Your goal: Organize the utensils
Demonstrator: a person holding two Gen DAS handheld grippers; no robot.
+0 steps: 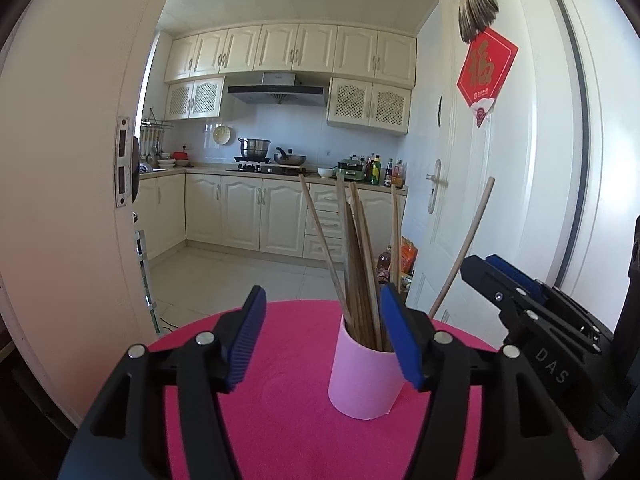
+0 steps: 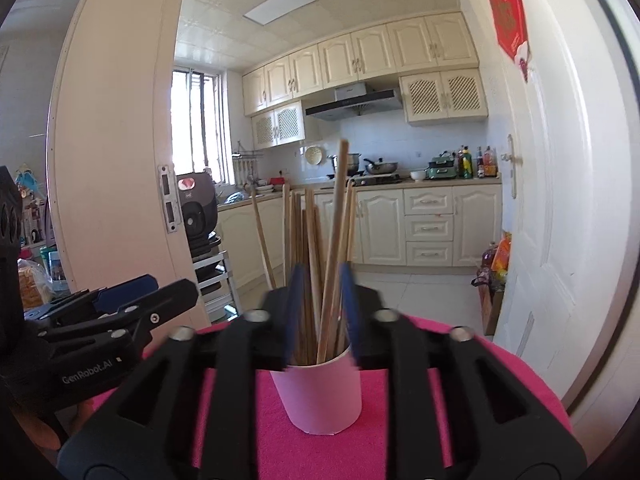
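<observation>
Cream kitchen cabinets, a range hood and a stove with pots fill the background behind a round tabletop (image 1: 280, 400) covered in magenta felt.

From the left wrist camera, the pink cup (image 1: 366, 376) stands near the middle of the tabletop, packed with wooden chopsticks (image 1: 360, 264) that fan upward, handy for storage. The left gripper (image 1: 322, 340) is released, its blue pads apart with nothing between them; the cup sits just ahead, toward its right finger. The right gripper (image 1: 496, 276) enters over the right edge, marked "DAS", with one chopstick (image 1: 466, 244) leaning out beside it. A red diamond poster (image 1: 486, 68) with a gold character hangs on the door.

From the right wrist camera, the right gripper (image 2: 320, 312) straddles the chopsticks (image 2: 320, 248) above the cup (image 2: 320, 396), pads spread and pressing on none, probably having just let one drop in. The left gripper (image 2: 140, 296), at the left edge, reads "GenRobot.AI".
</observation>
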